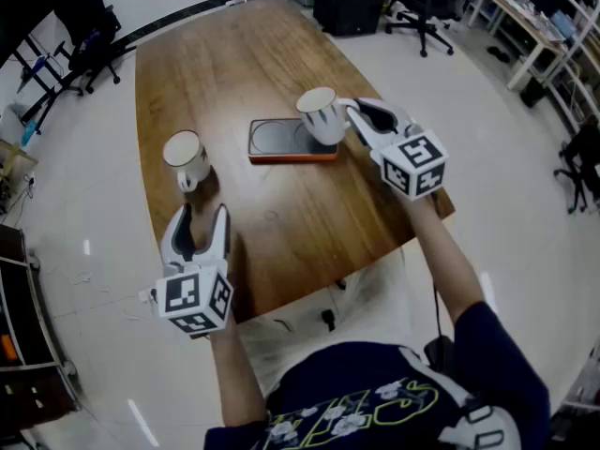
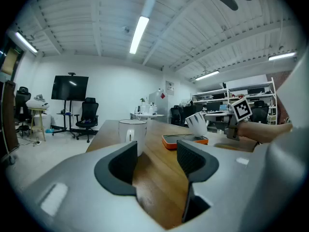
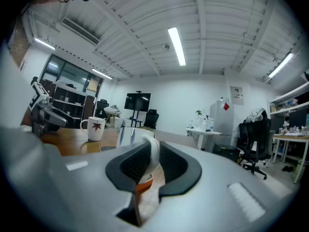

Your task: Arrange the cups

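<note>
The right tongs are clenched on the handle of a white cup, the handle being pinched between the two pads. This cup is held just ahead of the right tongs, slightly tilted, over the near edge of an orange tray that lies flat on the wooden counter. Whether the cup's base touches the tray cannot be told.

The left tongs are released: the jaws stand apart and only bare counter is seen between them. A second cup stands upright on the counter just ahead of the left tongs, in line with the left jaw, with a gap left between cup and tips. A red leaf print is shown on its side in the right gripper view.

The tray lies ahead and to the right of the left tongs, between the two cups. The two pairs of tongs are kept well apart, one toward each side of the counter.
</note>
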Available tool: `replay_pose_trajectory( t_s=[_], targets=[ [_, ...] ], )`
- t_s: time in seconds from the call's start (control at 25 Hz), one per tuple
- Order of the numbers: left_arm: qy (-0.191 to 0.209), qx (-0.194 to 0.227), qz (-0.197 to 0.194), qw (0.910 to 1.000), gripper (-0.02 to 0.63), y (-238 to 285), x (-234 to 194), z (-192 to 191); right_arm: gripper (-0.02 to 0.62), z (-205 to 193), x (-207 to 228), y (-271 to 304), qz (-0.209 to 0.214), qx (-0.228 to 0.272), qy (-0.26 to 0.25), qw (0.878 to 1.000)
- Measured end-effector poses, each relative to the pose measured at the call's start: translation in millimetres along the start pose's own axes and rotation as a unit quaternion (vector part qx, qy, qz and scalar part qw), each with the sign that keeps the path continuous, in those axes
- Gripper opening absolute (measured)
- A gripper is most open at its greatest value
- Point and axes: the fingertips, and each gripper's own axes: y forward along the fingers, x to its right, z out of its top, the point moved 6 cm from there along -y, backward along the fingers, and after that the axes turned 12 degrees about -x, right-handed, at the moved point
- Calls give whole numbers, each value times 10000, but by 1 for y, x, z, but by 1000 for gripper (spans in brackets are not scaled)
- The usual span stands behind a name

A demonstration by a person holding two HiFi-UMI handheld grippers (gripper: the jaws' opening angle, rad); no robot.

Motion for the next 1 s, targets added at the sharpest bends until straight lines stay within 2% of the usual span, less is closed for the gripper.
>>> replay_pose_trajectory(
  t_s=[0.16, 0.32, 0.52, 0.68, 0.84, 1.0],
  targets=[
    [43, -4, -26, 10000, 259, 1, 0, -7, 52, -1, 3, 2, -169, 213, -17, 9996],
    [66, 19, -16, 10000, 259, 4, 2, -34, 52, -6, 17, 26, -430, 232, -66, 9988],
    [26, 7, -16, 10000, 259, 0, 0, 1, 52, 24, 54, 78, -699, -168, -275, 9970],
    [33, 42, -28, 10000, 259, -1, 3, 0, 52, 11, 62, 95, -841, -393, -371, 9950],
    [62, -15, -131, 9999, 259, 1, 3, 1, 52, 5, 61, 83, -909, -382, -267, 9948],
    [60, -53, -175, 9998, 259, 4, 4, -4, 54, -24, 63, 71, -698, -777, 68, 9945]
  ],
)
